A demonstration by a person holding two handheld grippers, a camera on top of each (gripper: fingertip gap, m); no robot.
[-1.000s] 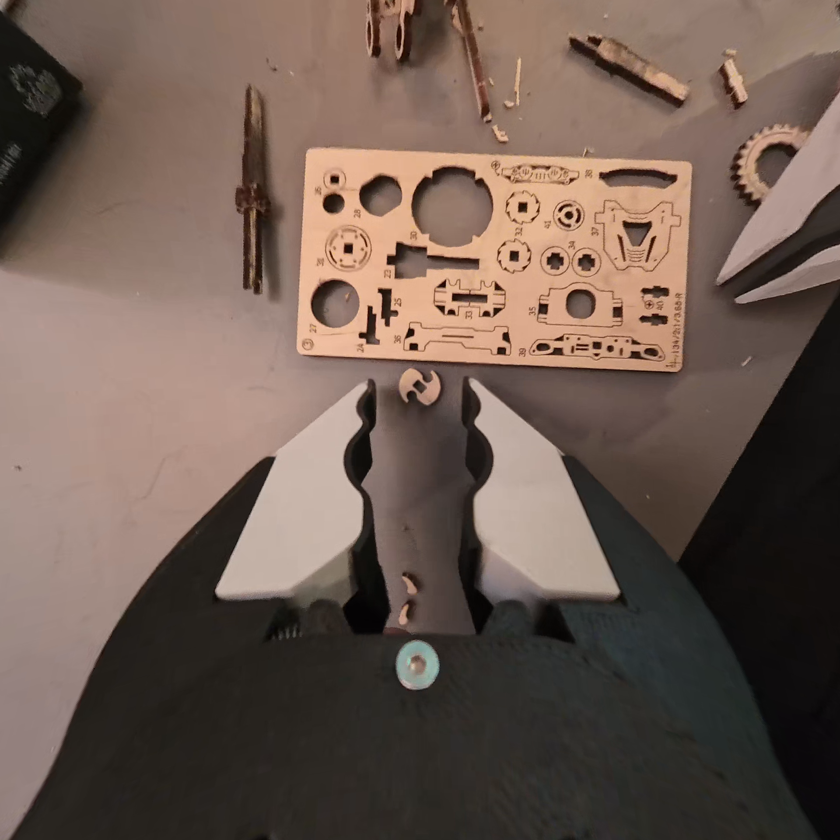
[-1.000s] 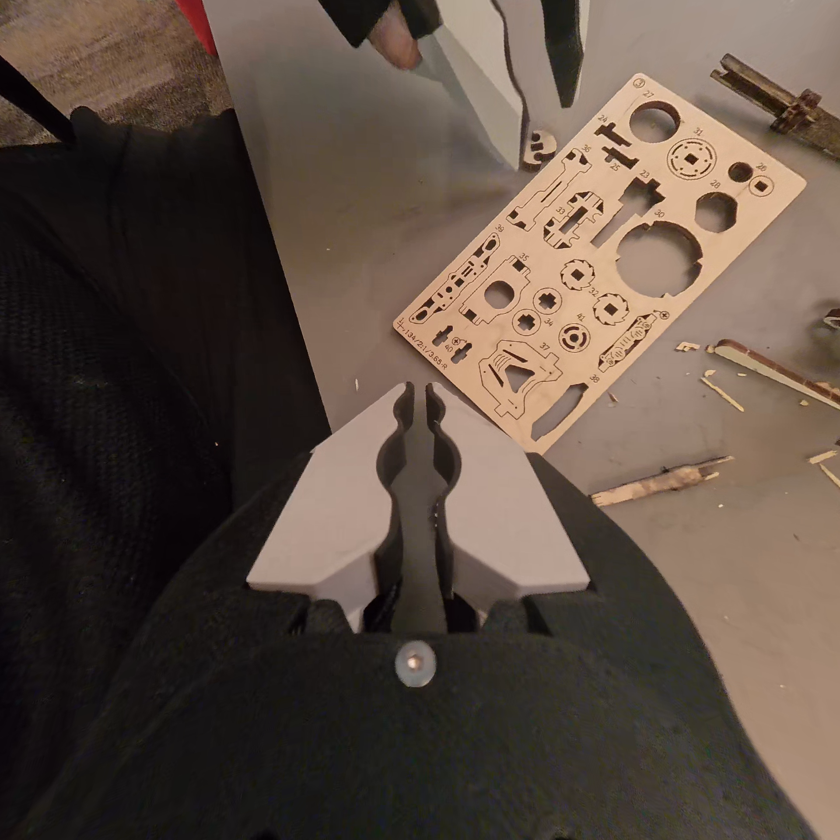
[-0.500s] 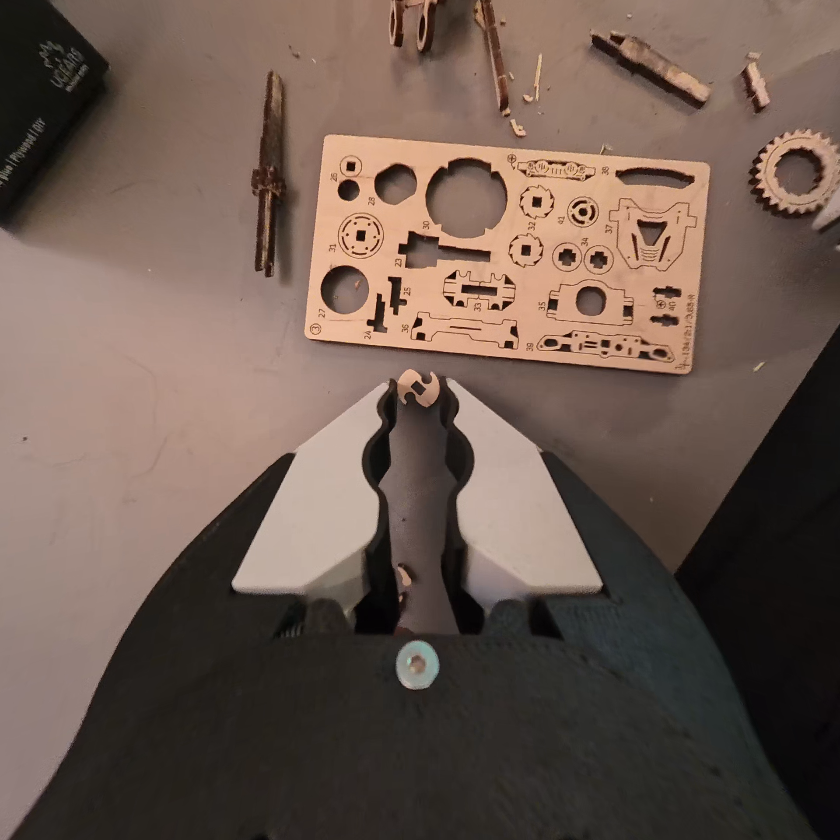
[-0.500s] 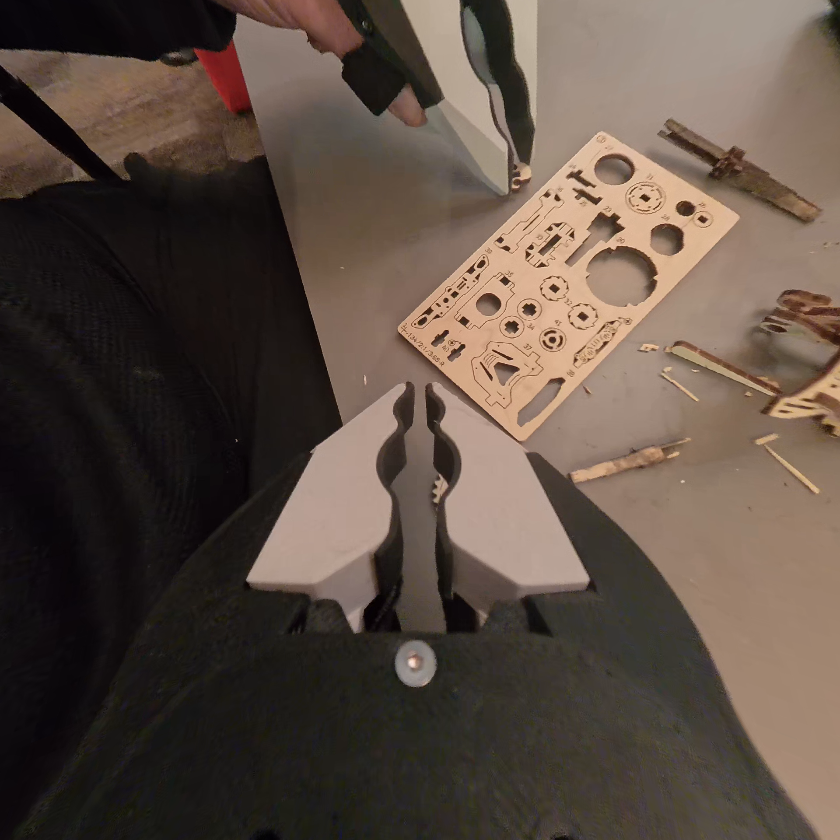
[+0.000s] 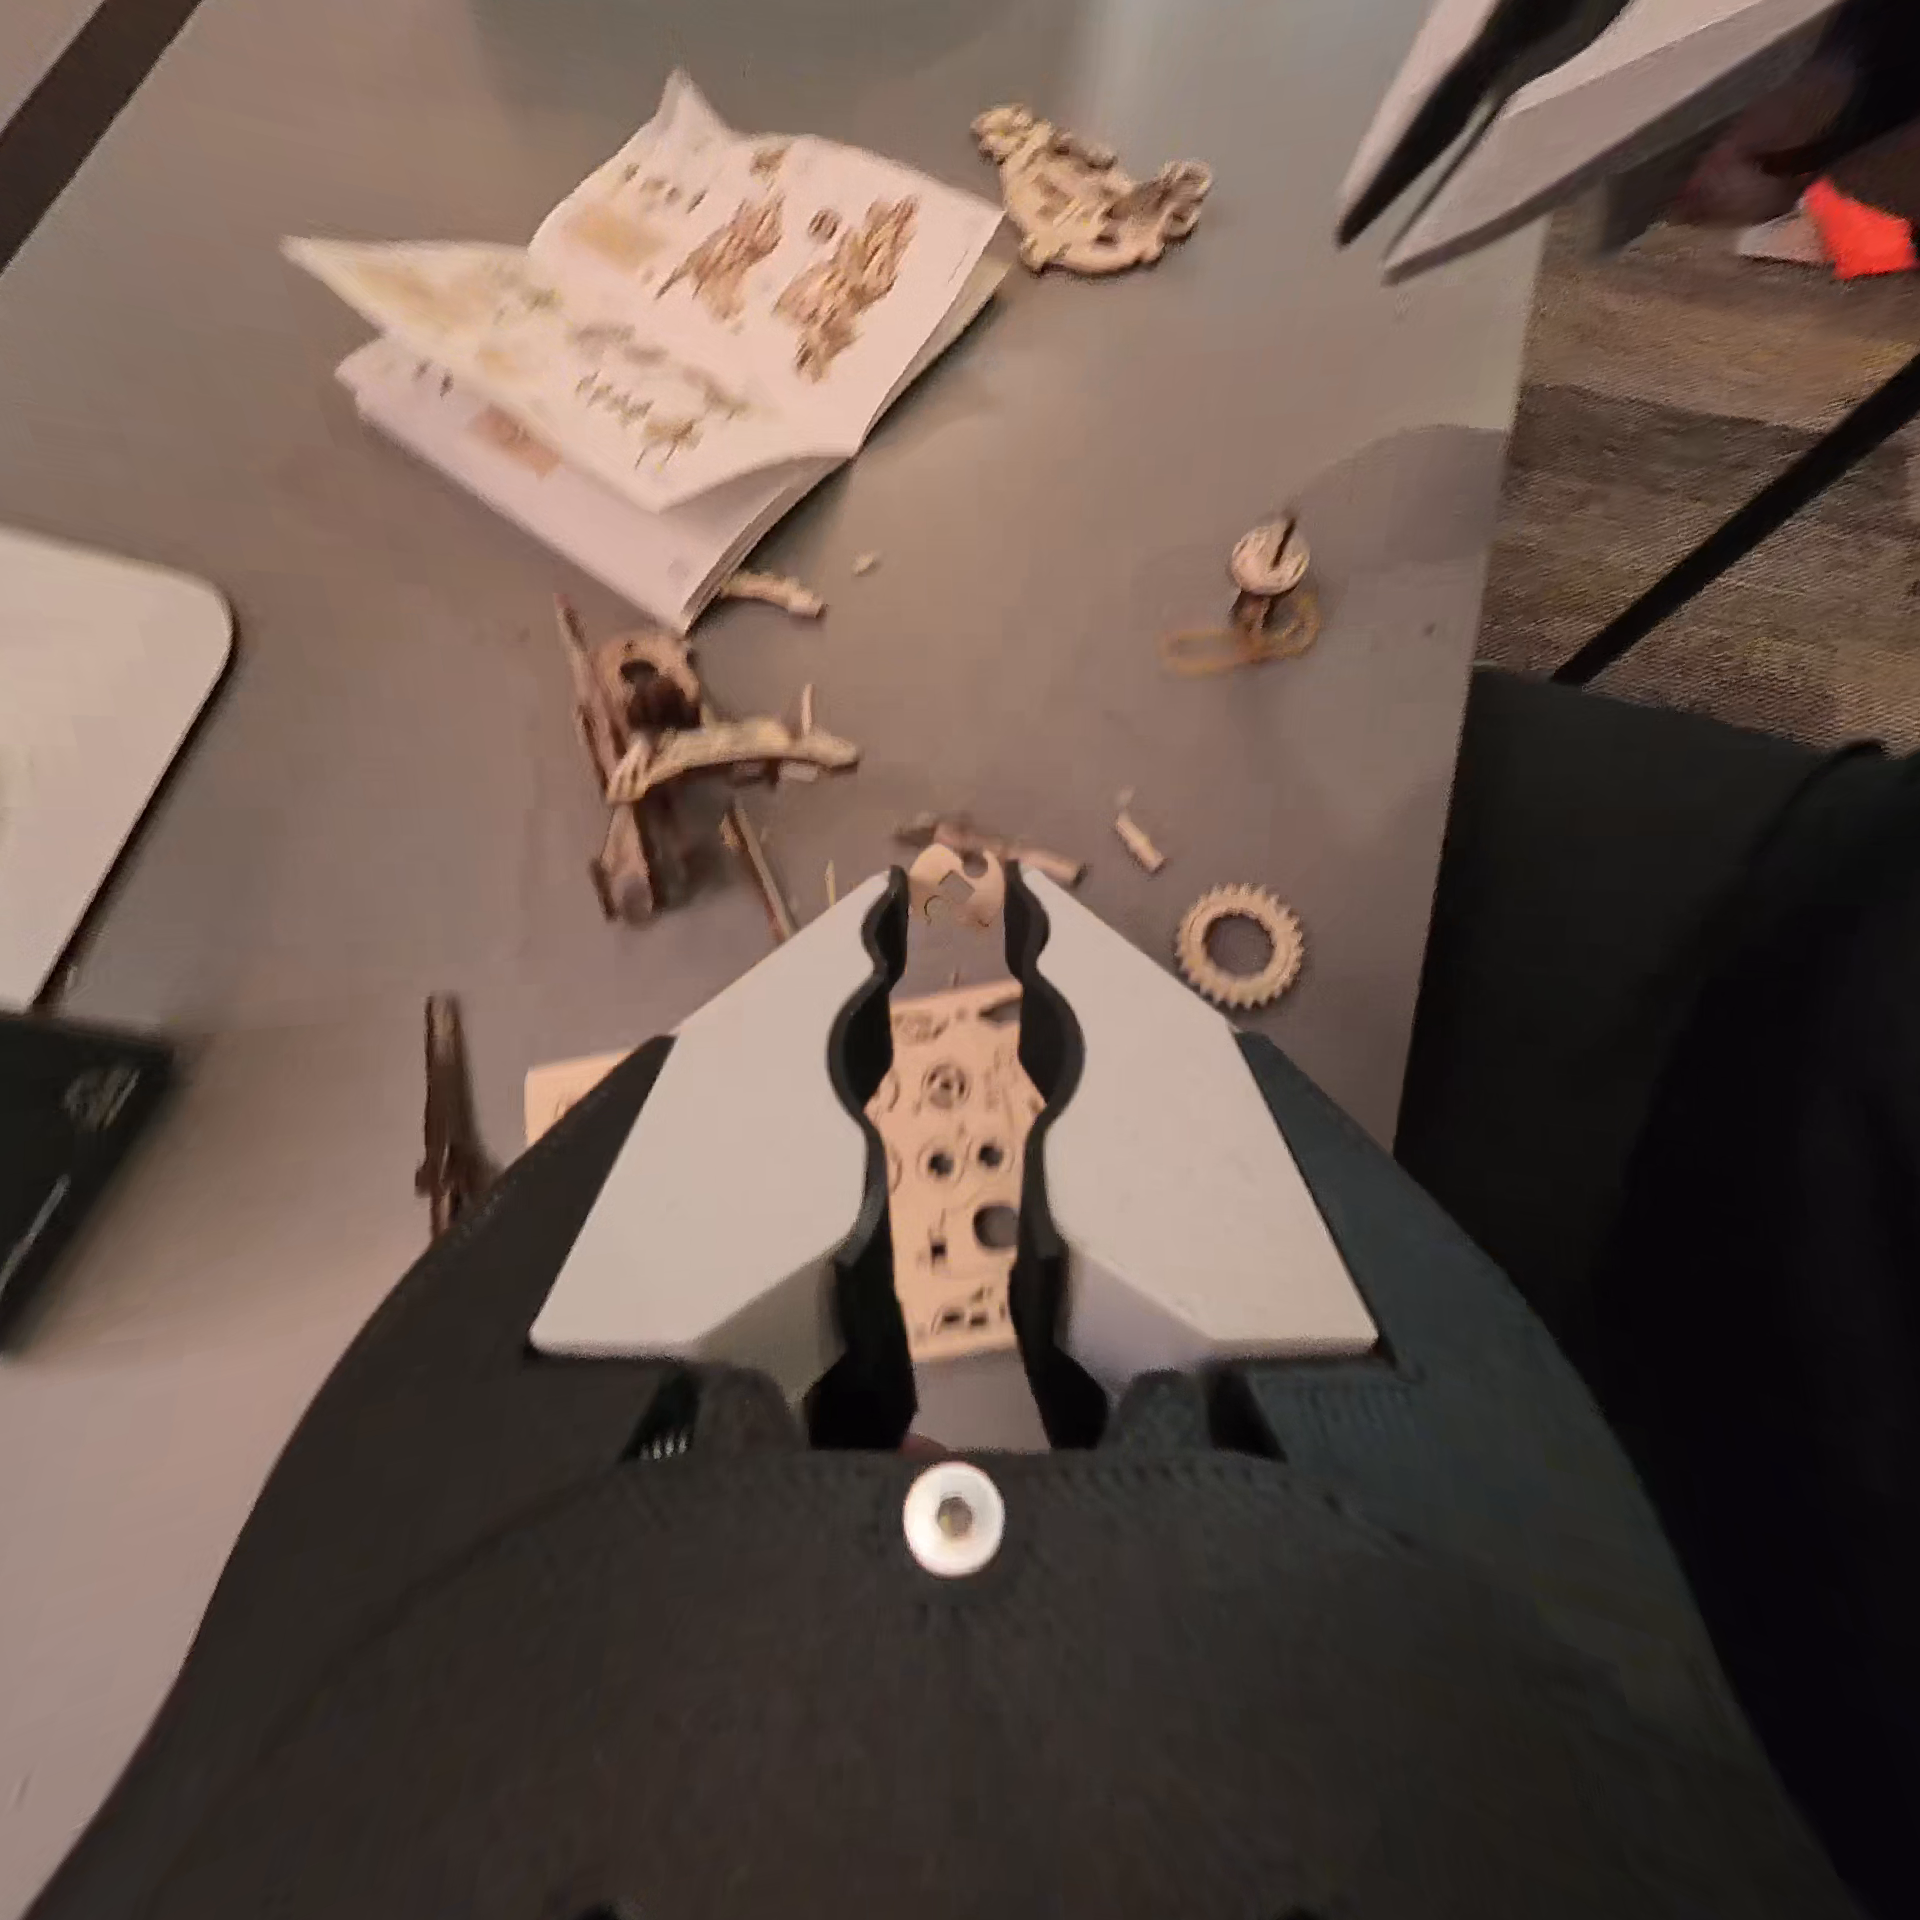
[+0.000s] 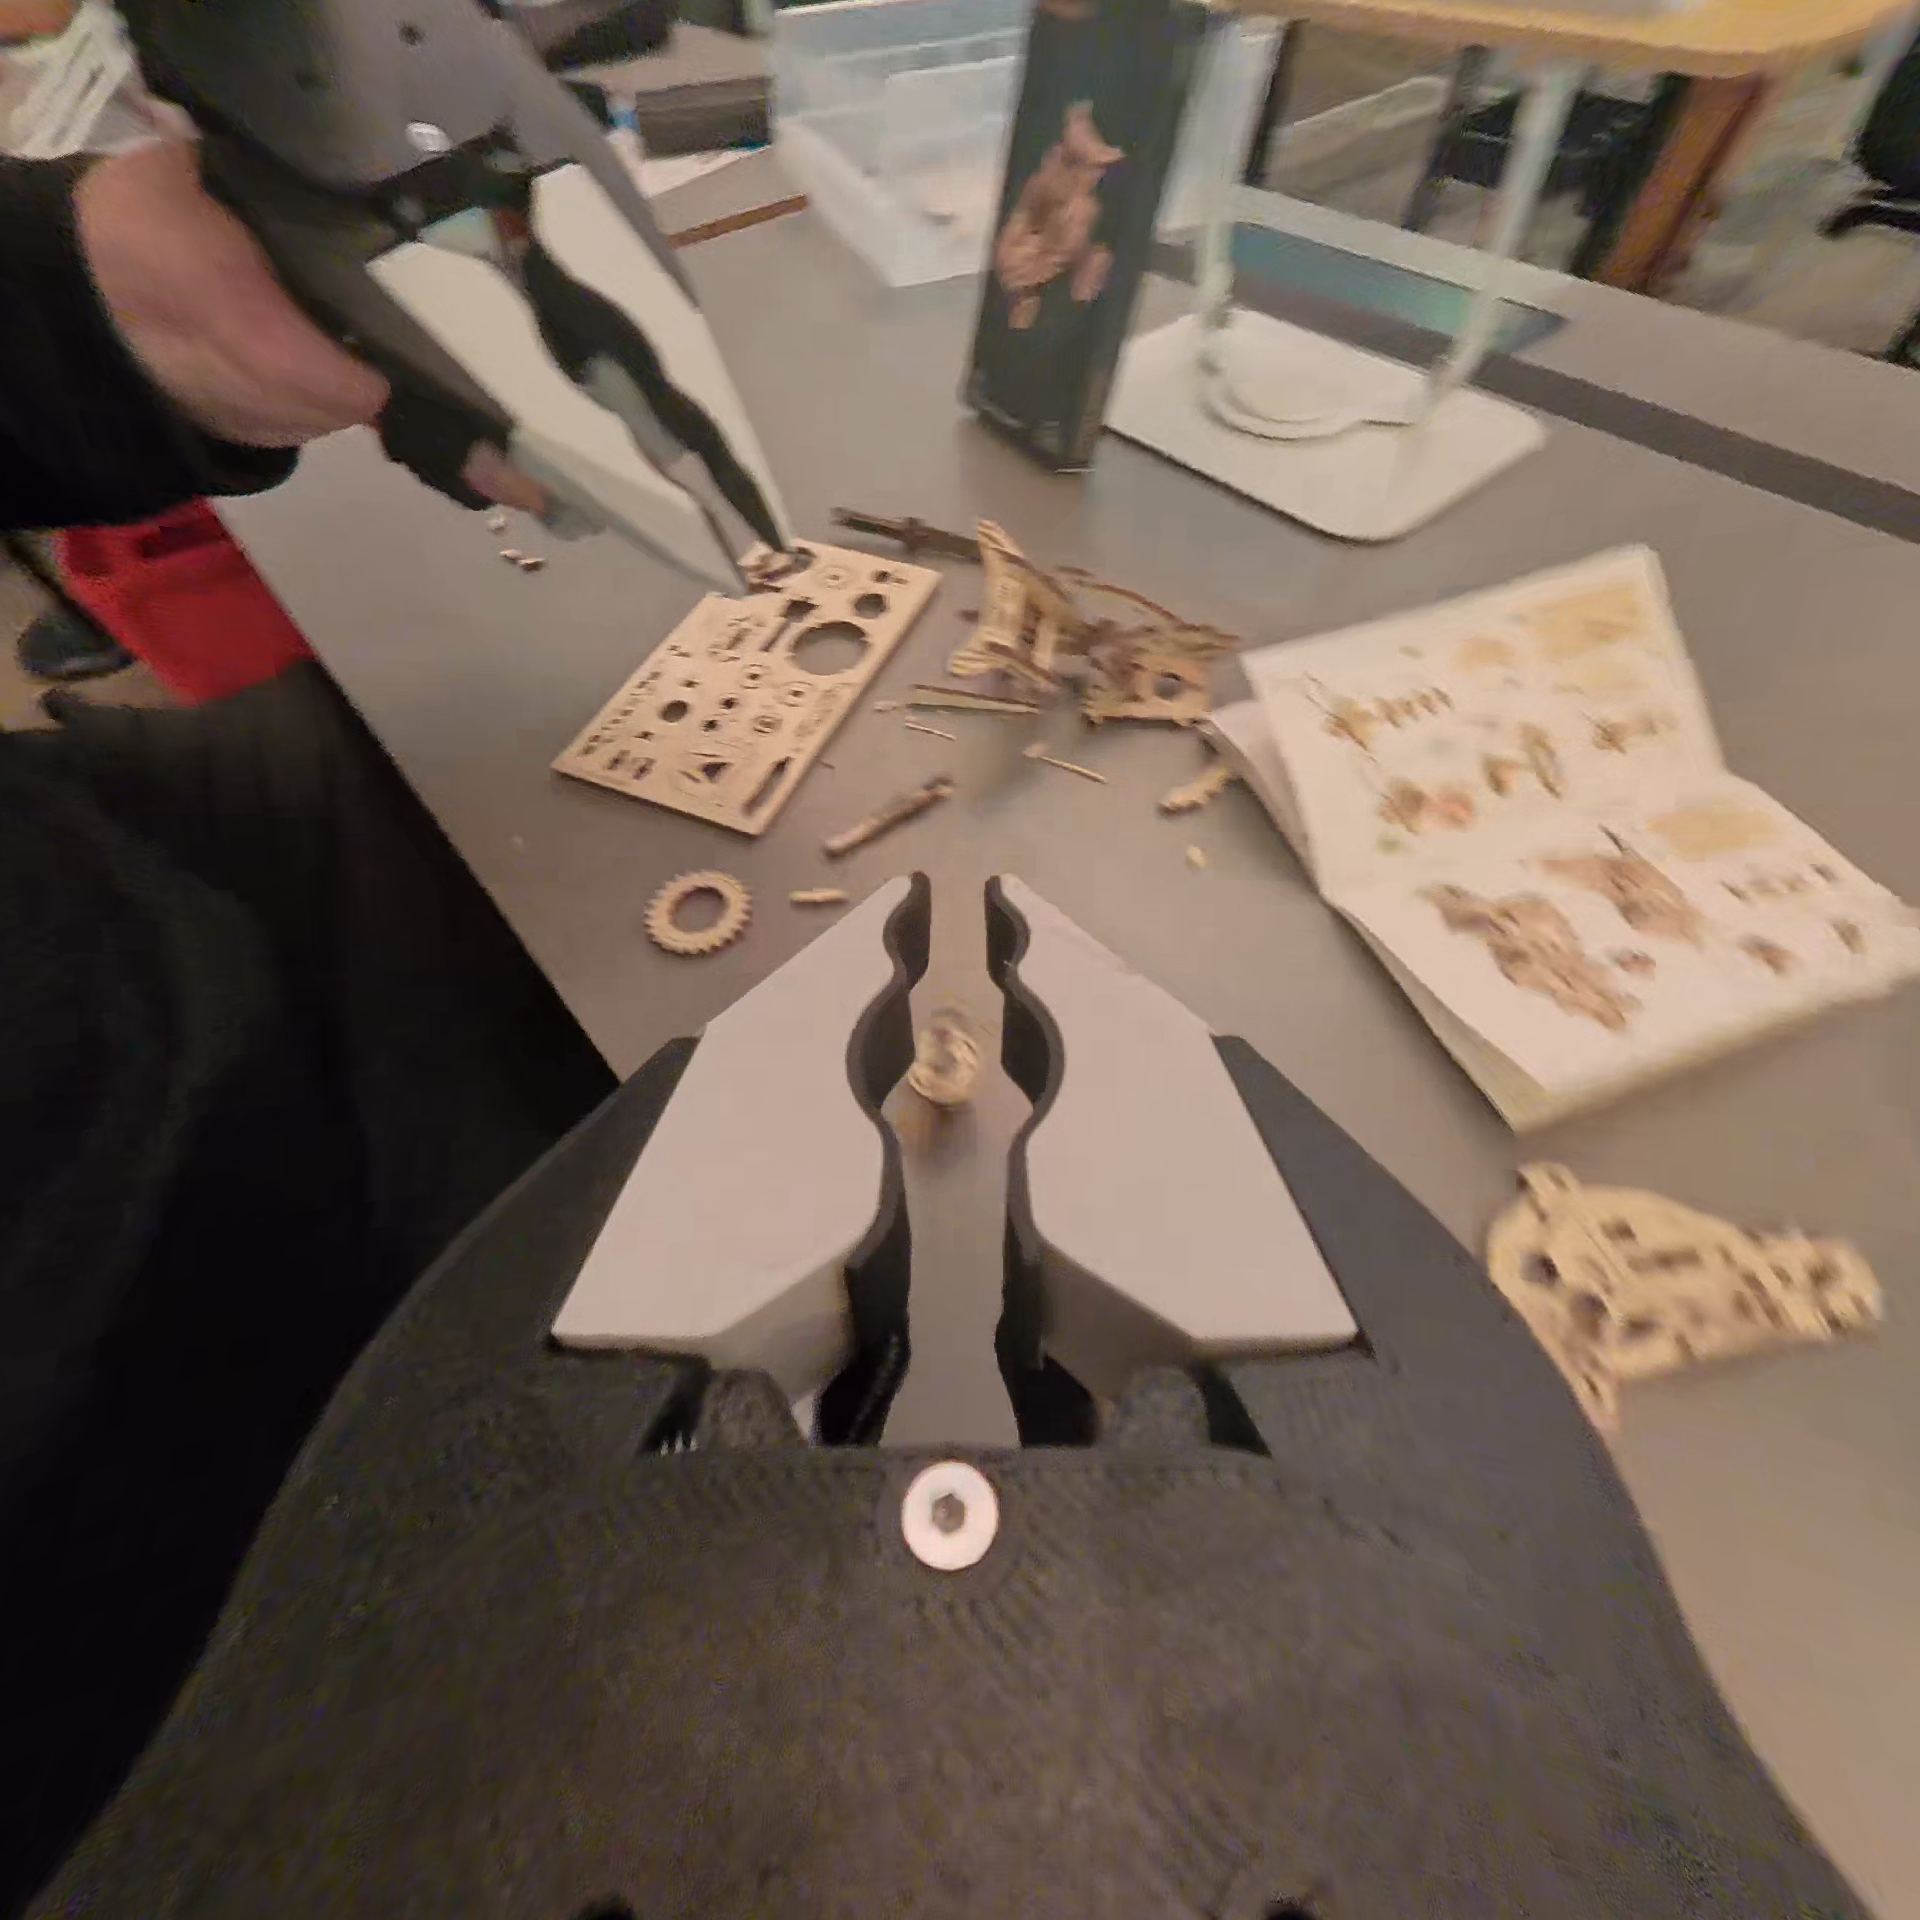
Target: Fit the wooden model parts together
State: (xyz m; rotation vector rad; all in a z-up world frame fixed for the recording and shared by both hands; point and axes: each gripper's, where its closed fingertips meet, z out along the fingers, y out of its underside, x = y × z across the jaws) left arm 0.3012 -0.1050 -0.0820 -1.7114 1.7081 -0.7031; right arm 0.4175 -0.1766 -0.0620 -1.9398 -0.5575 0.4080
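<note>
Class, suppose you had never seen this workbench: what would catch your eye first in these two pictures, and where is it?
First, the small round notched wooden piece pinched at the tips of the left gripper, lifted above the pale laser-cut plywood parts sheet. Next, the open white instruction booklet lying at the right of the grey table in the right wrist view. The right gripper holds nothing at its tips.

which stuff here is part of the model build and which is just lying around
In the job:
- small round wooden piece pinched in the left gripper
- cut-out parts sheet
- part-built wooden model
- wooden gear
- open instruction booklet
- right gripper, open

Lying about:
- tall dark box
- white stand base
</note>
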